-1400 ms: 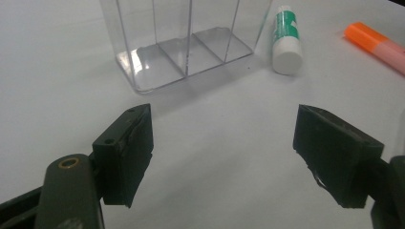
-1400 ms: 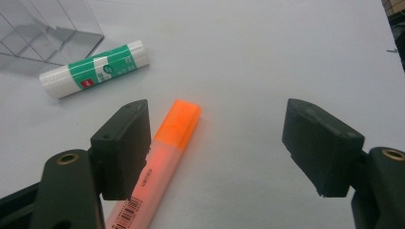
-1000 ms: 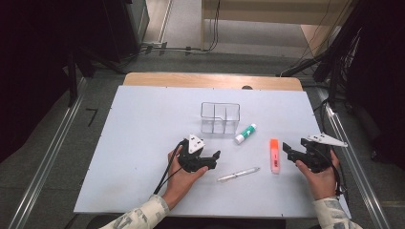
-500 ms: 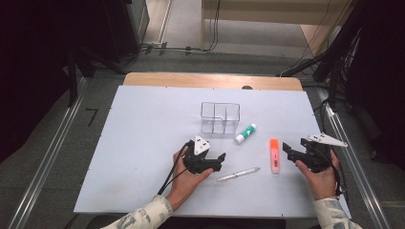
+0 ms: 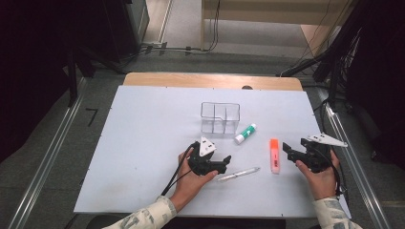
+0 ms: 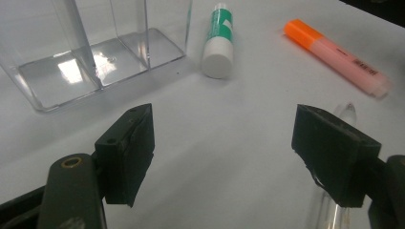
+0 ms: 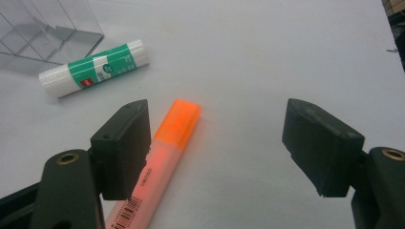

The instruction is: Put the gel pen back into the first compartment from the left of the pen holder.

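Note:
On the white table a clear plastic organizer [image 5: 219, 117] [image 6: 90, 52] with compartments stands near the middle. A green-and-white glue stick [image 5: 245, 133] [image 6: 218, 39] [image 7: 93, 67] lies just right of it. An orange-capped pink highlighter [image 5: 274, 155] [image 6: 336, 56] [image 7: 160, 157] lies further right. A clear pen [image 5: 238, 174] [image 6: 334, 200] lies in front. My left gripper [image 5: 226, 161] [image 6: 224, 157] is open, low over the table, with the pen's end by its right jaw. My right gripper [image 5: 286, 149] [image 7: 219, 152] is open, just right of the highlighter, whose body passes under its left jaw.
The white table [image 5: 143, 143] has bare surface across its left half and behind the organizer. A wooden strip [image 5: 210, 80] borders its far edge. Metal rails [image 5: 43, 157] run along both sides, and dark equipment and cables stand beyond.
My left gripper has slid a little to the right, closer to the clear pen. The right gripper and the objects have stayed in place.

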`<action>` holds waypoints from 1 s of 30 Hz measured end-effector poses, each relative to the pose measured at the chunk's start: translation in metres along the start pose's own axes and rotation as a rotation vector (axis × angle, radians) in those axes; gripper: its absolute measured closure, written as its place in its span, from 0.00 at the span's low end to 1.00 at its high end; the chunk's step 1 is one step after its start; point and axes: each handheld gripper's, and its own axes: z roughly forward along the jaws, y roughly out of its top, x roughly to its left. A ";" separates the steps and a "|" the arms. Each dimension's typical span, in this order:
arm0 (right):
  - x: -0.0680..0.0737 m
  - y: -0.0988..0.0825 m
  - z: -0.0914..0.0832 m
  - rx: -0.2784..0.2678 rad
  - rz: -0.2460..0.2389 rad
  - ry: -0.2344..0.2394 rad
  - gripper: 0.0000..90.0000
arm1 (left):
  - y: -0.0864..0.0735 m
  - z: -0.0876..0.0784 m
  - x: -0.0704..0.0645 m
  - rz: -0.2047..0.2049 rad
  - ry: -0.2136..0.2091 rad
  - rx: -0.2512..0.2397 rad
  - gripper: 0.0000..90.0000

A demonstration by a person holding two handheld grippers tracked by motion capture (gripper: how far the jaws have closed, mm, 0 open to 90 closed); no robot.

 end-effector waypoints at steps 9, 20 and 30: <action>0.000 0.000 0.000 0.001 0.002 0.001 0.27 | 0.000 0.005 -0.007 0.011 -0.020 0.016 0.26; 0.000 0.000 0.001 0.002 0.001 0.003 0.27 | 0.001 0.011 -0.015 0.044 -0.043 0.031 0.26; 0.000 0.000 0.000 0.001 0.000 0.006 0.27 | 0.001 0.017 -0.026 0.082 -0.050 0.034 0.26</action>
